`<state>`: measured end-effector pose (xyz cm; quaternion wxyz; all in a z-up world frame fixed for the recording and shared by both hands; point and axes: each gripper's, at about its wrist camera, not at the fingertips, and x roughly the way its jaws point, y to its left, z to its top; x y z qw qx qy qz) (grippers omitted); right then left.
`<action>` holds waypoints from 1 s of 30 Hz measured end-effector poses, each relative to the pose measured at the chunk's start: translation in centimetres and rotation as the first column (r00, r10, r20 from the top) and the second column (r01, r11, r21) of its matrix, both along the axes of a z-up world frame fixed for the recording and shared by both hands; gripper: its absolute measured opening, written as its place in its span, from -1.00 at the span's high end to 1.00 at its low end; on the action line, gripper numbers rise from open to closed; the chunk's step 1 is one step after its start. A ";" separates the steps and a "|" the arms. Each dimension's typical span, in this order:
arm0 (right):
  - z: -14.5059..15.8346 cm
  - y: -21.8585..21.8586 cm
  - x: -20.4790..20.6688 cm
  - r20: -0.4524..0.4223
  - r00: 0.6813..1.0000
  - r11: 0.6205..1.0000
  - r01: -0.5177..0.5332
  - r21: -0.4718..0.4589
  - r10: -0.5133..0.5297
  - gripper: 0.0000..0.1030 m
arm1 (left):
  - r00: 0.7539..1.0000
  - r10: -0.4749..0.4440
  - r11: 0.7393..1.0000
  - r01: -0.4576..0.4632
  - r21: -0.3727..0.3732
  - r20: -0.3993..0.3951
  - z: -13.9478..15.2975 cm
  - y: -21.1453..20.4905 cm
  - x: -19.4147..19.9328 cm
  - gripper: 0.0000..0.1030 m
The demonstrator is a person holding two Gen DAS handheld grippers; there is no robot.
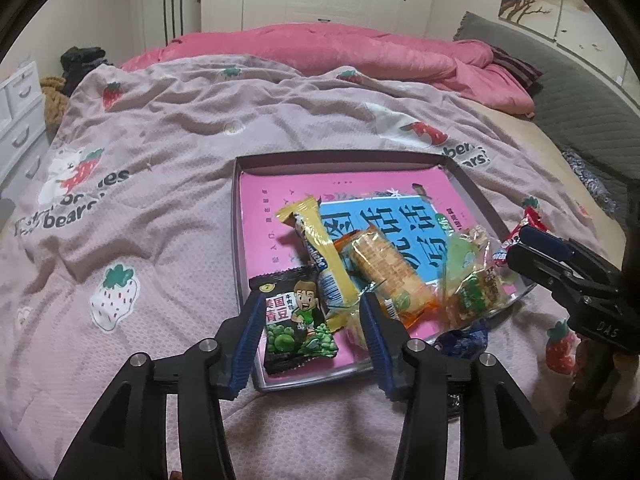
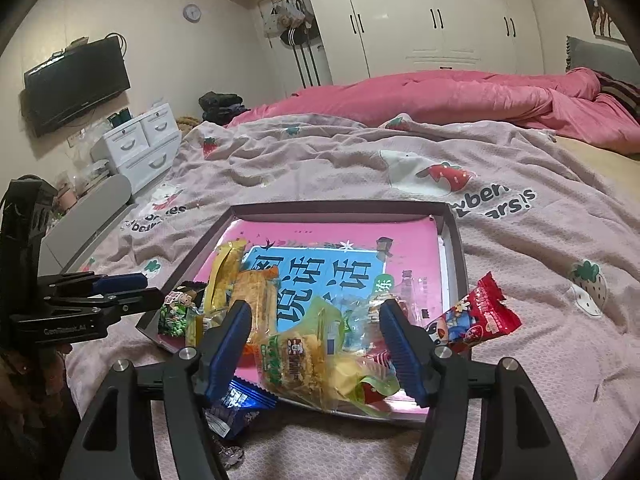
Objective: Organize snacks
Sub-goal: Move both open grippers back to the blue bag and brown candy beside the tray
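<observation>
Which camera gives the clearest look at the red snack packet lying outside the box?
The right wrist view. There the red snack packet shows whole, lying on the blanket just beyond the box wall, its print facing the camera. In the left wrist view only a sliver of the packet peeks out behind the right gripper.

Tray (image 1: 472,184): dark rim, pink and blue printed liner. Pea packet (image 1: 298,320): black, green cartoon. Wafer bar (image 1: 316,248): yellow. Cracker pack (image 1: 384,268): orange. Candy packet (image 2: 476,316): red. Blanket (image 1: 168,152): pale pink, strawberry print. Duvet (image 2: 460,96): solid pink.
</observation>
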<state>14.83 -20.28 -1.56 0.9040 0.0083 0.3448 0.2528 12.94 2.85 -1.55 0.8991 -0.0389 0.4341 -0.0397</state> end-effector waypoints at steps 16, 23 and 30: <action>0.9 -1.0 -1.5 0.008 1.000 1.000 0.023 0.019 -0.023 -0.33 | 0.999 -0.026 1.000 0.026 0.001 0.034 1.8 -1.1 -1.3 -0.14; 1.0 -1.2 -2.9 -0.018 0.999 0.999 0.027 0.035 -0.026 -0.34 | 0.998 -0.049 0.999 0.050 -0.009 0.035 2.1 -1.6 -1.9 -0.15; 0.5 -0.5 -4.4 -0.055 0.998 1.000 0.026 0.017 -0.025 -0.34 | 0.996 -0.090 0.996 0.090 -0.011 0.024 2.0 -2.9 -2.4 -0.15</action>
